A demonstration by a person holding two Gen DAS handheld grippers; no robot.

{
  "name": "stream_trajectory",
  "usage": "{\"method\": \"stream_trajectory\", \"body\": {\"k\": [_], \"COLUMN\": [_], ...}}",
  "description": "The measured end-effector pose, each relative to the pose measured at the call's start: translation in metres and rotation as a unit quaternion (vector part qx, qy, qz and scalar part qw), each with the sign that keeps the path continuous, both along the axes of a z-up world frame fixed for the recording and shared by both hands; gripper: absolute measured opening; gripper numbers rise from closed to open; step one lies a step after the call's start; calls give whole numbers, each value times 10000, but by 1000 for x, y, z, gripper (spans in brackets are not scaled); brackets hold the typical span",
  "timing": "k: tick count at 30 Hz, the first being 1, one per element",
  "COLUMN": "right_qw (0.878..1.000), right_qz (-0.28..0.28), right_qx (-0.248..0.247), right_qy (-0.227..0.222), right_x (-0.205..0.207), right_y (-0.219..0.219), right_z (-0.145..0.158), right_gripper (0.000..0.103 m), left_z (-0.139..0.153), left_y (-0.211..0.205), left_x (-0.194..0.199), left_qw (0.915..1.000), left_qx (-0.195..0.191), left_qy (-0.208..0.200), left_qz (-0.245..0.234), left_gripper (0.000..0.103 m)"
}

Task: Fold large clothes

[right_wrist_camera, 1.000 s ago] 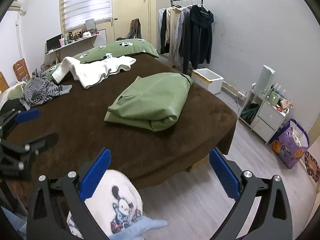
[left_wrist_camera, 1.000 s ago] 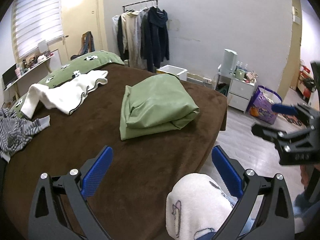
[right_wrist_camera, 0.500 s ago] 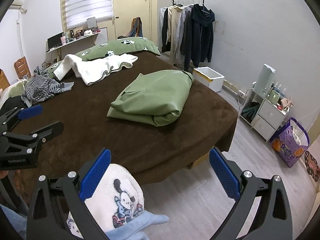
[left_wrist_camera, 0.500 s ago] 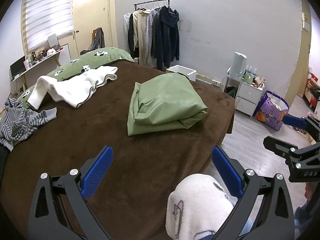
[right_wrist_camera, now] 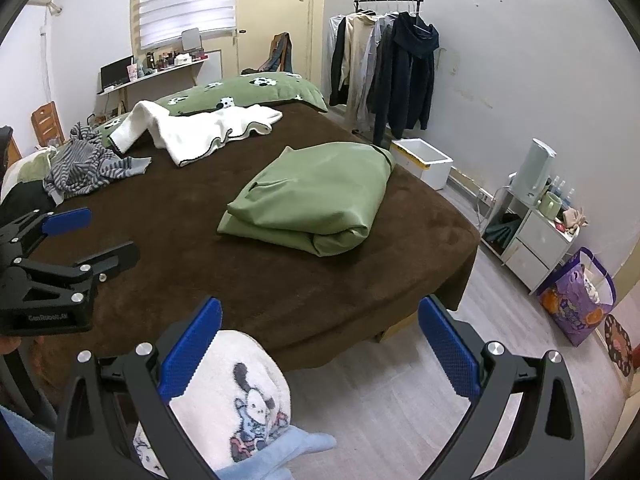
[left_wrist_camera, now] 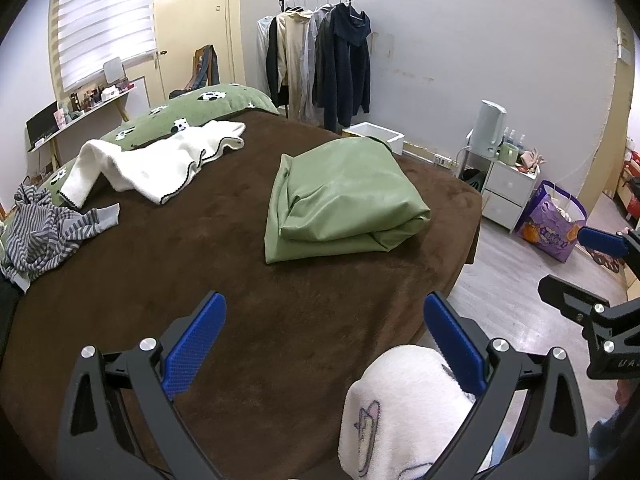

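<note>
Left wrist view showed, from left to right, a striped garment [left_wrist_camera: 42, 236] crumpled at the edge of the brown bed [left_wrist_camera: 224, 264], a white garment [left_wrist_camera: 160, 162] spread near the green pillows [left_wrist_camera: 188, 114], and the folded green garment [left_wrist_camera: 340, 200] lying near the bed's right side, well apart from both grippers. The left gripper [left_wrist_camera: 324, 344] hovered over the near edge with its fingers spread wide, gripping nothing. Past the bed stood an open white box [left_wrist_camera: 378, 134] on the floor, its contents not visible, then a purple bag [left_wrist_camera: 554, 226] with something pale inside. The right gripper [right_wrist_camera: 320, 346] also had its fingers spread apart and empty.
</note>
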State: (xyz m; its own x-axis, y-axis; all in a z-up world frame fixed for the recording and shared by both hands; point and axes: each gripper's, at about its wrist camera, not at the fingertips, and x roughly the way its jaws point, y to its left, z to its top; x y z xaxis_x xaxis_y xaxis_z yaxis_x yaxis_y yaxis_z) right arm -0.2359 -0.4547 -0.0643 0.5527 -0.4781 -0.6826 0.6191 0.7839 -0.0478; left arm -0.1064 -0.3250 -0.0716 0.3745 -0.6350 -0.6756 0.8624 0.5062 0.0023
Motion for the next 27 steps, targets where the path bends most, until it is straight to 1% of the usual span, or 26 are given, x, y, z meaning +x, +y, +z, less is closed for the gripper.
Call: {"method": "stream_trajectory", "body": {"k": [6, 27], "right_qw": [9999, 10000], "right_qz": [14, 7], "right_qx": [-108, -82], "right_qy": [27, 17], "right_x": [2, 4], "right_y": [4, 6], "right_z": [3, 3], "right_gripper": [97, 97], "left_z": [-2, -3], "left_y": [0, -1], "left_x": [1, 1], "left_qw": [10000, 10000], "left_qx": [-6, -35], "left_qy": [3, 38], "left_qz": [6, 58], "left_gripper": [97, 97]}}
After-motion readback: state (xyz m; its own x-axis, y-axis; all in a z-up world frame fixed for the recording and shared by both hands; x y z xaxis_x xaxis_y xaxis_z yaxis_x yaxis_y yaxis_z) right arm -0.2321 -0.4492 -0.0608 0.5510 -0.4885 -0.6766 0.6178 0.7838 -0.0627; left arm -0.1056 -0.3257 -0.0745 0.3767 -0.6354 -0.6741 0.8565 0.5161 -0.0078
